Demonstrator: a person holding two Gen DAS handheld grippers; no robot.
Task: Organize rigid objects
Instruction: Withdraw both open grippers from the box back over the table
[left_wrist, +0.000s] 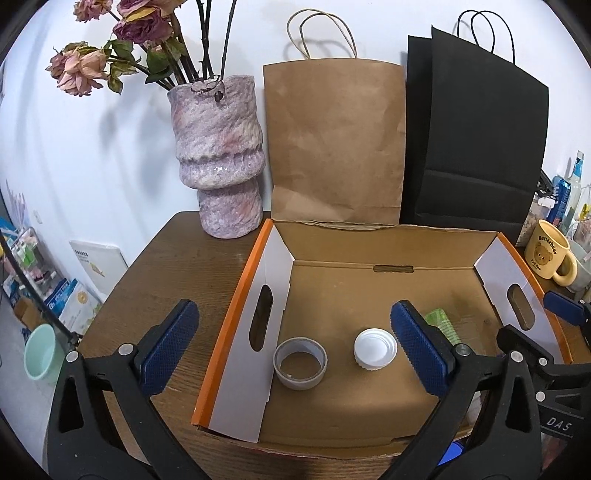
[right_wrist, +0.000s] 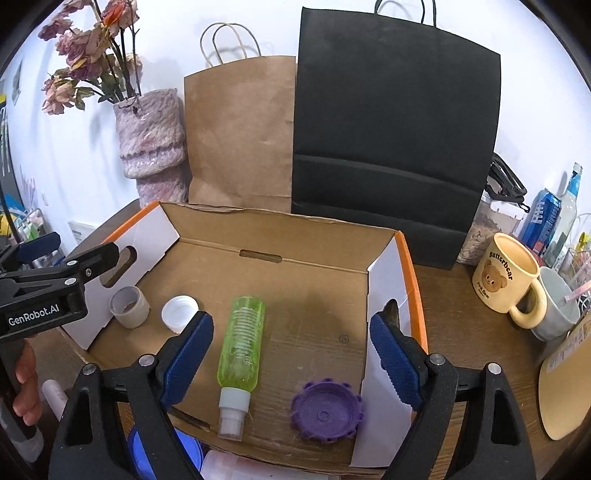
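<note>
While tilting down over cardboard box (right_wrist: 280, 280) on worktop (left_wrist: 177, 266), left claw (left_wrist: 295, 347) and right claw (right_wrist: 291, 356) gaping wide, gripping nothing; tape roll (left_wrist: 300, 363), white cap (left_wrist: 375, 348), green bottle (right_wrist: 242, 350), purple lid (right_wrist: 327, 411) lying inside box.

Vase of dried roses (left_wrist: 221, 162), brown paper bag (left_wrist: 334, 144), black bag (right_wrist: 391, 147), bear mug (right_wrist: 508, 278)

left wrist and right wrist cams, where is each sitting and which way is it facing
Left wrist: on the left gripper, angled down into the cardboard box at the tape roll and white cap; its open fingers show.
Right wrist: on the right gripper, angled down at the green bottle and purple lid; its open fingers and a hand show.
Shared: box, roll, cap, bottle, vase.
</note>
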